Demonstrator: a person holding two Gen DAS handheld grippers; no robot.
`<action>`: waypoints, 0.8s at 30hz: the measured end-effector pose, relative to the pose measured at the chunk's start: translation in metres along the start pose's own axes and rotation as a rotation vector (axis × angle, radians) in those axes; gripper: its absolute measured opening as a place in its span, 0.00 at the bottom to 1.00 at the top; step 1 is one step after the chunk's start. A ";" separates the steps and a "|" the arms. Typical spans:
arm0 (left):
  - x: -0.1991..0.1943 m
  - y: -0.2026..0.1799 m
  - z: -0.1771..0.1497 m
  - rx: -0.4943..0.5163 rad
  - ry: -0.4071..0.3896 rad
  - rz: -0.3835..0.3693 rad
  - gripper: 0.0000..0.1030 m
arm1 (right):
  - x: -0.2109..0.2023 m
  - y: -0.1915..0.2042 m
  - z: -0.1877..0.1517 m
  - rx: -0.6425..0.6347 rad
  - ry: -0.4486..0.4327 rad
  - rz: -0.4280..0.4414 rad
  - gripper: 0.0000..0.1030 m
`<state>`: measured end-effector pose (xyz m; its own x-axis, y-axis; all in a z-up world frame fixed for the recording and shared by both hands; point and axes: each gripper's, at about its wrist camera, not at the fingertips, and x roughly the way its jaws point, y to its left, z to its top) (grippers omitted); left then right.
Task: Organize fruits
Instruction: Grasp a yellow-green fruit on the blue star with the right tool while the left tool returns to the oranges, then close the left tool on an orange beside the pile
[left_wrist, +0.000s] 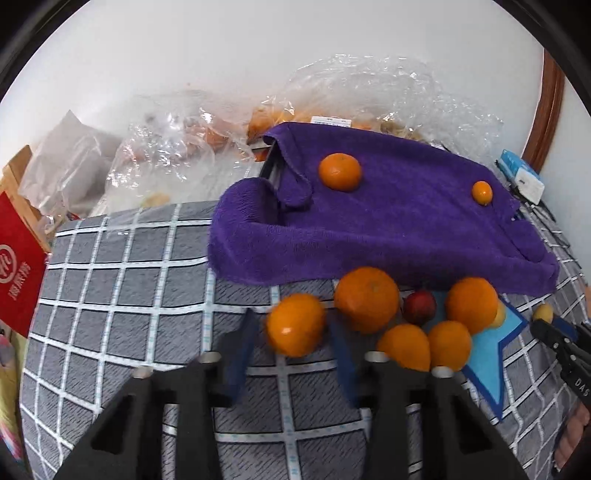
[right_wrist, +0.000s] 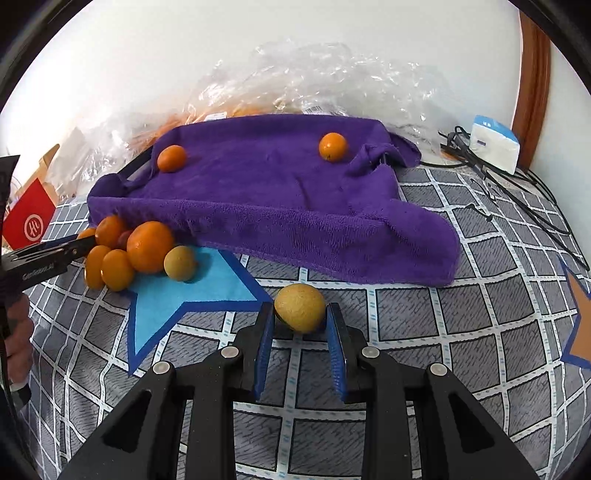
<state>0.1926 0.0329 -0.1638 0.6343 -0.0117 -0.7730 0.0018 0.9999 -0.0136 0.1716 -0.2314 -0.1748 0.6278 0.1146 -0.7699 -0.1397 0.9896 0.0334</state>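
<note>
- An orange (left_wrist: 295, 325) was framed between the two blue fingers of the left claw (left_wrist: 293, 332); its outline was blurred, and contact with the pads could not be confirmed, so the grip could not be told for certain.
- A yellow fruit (right_wrist: 300, 307) was bracketed by the right claw (right_wrist: 300, 317), both pads apparently touching its sides; it was judged to be grasped, low over the checked cover (right_wrist: 443, 332).
- The yellow fruit was seen to be round, dull and finely pitted, with a darker patch at its lower left.
- The orange was seen as glossy and bright, with a small highlight on its skin.
- Both fruits were probably held this way so that they could be carried to a sorting place; which place was meant could not be told.
- A cluster of oranges (right_wrist: 149, 246) had been gathered on the blue star (right_wrist: 184, 291), with a small red fruit (left_wrist: 419, 307) and a second yellowish fruit (right_wrist: 180, 263) among them, which suggested that the star served as a collecting spot.
- Two small oranges (right_wrist: 171, 158) (right_wrist: 332, 146) were left on the purple towel (right_wrist: 280, 199), well apart from each other, and were judged not yet sorted.
- Behind the towel, clear plastic bags (right_wrist: 332, 74) were piled against the wall.
</note>
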 end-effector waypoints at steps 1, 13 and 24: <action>0.000 0.000 -0.001 0.003 -0.002 -0.006 0.30 | 0.000 0.000 0.000 0.002 0.001 0.004 0.27; -0.007 0.011 -0.022 -0.020 -0.027 -0.047 0.31 | 0.001 0.005 -0.002 -0.018 0.001 -0.027 0.28; -0.011 0.021 -0.025 -0.063 -0.047 -0.070 0.30 | -0.003 -0.006 -0.003 0.043 -0.020 -0.010 0.27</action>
<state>0.1661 0.0534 -0.1717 0.6698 -0.0792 -0.7383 -0.0006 0.9942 -0.1071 0.1679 -0.2384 -0.1743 0.6443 0.1062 -0.7574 -0.1004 0.9935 0.0539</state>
